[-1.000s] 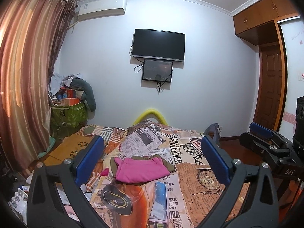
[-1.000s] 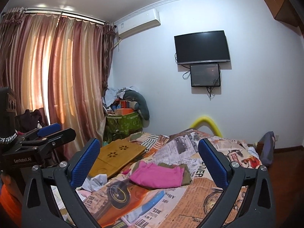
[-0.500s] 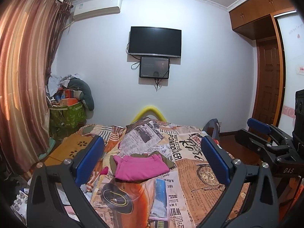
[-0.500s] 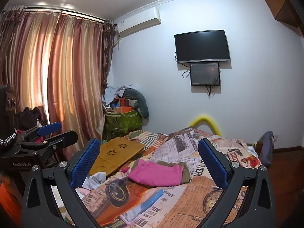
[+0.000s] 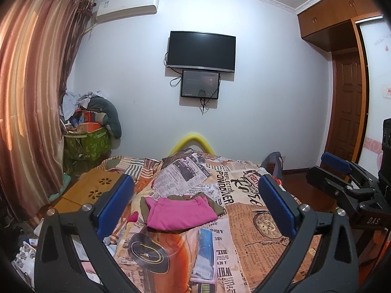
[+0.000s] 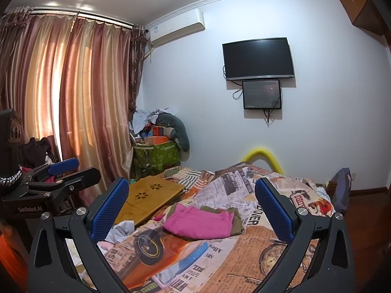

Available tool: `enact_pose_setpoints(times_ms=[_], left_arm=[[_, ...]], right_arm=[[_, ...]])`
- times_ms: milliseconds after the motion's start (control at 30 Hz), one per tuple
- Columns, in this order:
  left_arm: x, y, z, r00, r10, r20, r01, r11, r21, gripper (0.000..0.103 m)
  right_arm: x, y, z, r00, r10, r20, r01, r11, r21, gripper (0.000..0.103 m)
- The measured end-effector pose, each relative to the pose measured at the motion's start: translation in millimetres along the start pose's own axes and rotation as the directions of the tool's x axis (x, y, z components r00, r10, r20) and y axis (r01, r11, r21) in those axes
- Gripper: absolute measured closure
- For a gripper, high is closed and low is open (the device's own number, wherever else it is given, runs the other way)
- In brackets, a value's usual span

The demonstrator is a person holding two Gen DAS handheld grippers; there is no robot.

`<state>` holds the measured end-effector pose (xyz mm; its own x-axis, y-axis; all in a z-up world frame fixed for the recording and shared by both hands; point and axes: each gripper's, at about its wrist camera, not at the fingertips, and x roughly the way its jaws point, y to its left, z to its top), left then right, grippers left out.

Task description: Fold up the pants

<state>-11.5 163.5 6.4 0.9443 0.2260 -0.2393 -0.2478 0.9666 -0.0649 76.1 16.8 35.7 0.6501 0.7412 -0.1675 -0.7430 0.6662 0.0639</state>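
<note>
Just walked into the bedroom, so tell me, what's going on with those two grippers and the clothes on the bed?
Nothing is being handled. The left gripper and right gripper are both open, empty and held above the bed. The pink pants lie folded on an olive garment, apart from both grippers.

Bright pink folded pants (image 5: 182, 213) lie on an olive-green garment (image 5: 217, 206), centre frame. The bedspread (image 5: 244, 219) has an orange, cream and black newspaper print. Striped rust-and-gold curtains (image 6: 61, 97) fill the left. Gripper pads (image 6: 108, 211) are blue.
</note>
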Motion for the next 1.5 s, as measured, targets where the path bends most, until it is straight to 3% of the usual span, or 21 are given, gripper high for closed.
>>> enact_pose_setpoints(times_ms=[1500], left_arm=[[5.4, -3.8, -1.2, 0.999, -0.03, -0.019, 0.031, 0.999, 0.028, 0.0]], right_arm=[[2.4, -3.8, -2.9, 1.0, -0.01, -0.018, 0.01, 1.0, -0.008, 0.0]])
